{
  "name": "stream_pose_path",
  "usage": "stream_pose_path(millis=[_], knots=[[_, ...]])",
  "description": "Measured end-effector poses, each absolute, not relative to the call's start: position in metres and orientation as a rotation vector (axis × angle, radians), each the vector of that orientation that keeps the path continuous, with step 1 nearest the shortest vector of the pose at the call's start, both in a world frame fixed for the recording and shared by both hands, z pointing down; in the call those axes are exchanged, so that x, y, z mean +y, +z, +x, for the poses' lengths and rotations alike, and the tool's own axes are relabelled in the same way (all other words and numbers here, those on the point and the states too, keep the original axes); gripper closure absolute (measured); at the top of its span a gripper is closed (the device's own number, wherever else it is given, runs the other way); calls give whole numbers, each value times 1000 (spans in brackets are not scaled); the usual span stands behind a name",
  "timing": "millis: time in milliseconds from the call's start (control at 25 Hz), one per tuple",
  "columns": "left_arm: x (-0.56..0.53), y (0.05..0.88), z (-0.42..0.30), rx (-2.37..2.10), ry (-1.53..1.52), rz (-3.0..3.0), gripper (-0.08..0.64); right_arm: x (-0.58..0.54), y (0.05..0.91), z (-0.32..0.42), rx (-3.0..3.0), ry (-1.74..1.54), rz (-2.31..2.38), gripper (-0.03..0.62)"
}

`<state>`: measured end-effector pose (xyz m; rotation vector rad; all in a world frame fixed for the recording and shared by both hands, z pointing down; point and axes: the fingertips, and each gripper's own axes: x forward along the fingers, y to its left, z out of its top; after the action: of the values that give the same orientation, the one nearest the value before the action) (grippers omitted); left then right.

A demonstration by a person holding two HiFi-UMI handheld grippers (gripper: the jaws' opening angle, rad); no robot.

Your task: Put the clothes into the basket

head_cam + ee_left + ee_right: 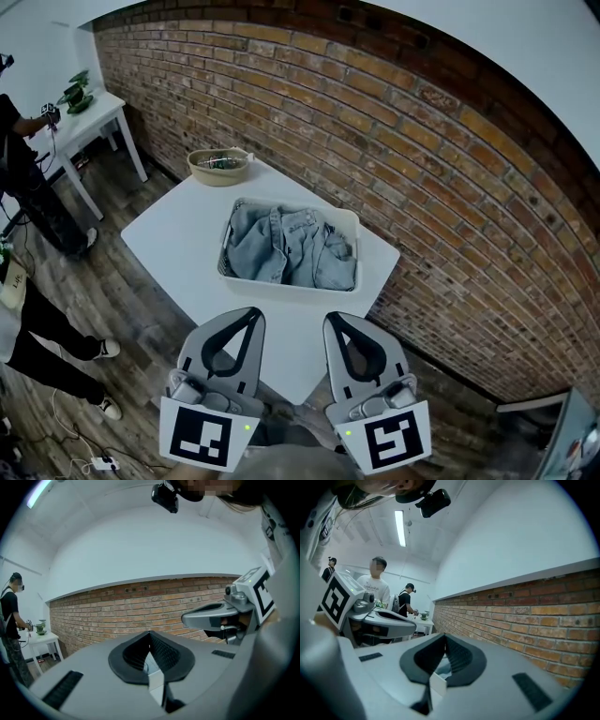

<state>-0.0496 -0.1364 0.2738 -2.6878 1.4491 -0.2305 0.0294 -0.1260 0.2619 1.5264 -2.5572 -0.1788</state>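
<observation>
Head view, from the left: a person in dark clothes (21, 159) stands by a small white side table (98, 117) that carries a potted plant (75, 94), both well apart from the main white table (178, 244). On that table's far corner sits a shallow woven bowl (218, 166). Over the near edge, the left gripper (253, 315) points level toward the brick wall (431, 169); its jaws are pressed together with nothing between them, as the left gripper view confirms. Just beyond the two grippers, a white rectangular basket (281, 284) rests on the table, and the light-blue denim clothes (291, 246) lie crumpled inside it, filling most of the basket. The right gripper (336, 321) is held beside the left one, apart from the basket, with its jaws likewise closed and empty. The brick wall runs behind the table along the right.
</observation>
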Motion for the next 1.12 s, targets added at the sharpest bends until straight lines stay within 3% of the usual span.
stream_pose_path(millis=[320, 1120], knots=[[-98, 300, -45, 1431, -337, -2750, 551, -88, 287, 28, -2527, -139, 1456, 583], [-86, 309, -30, 1457, -270, -2768, 551, -70, 307, 28, -2541, -89, 1420, 584]])
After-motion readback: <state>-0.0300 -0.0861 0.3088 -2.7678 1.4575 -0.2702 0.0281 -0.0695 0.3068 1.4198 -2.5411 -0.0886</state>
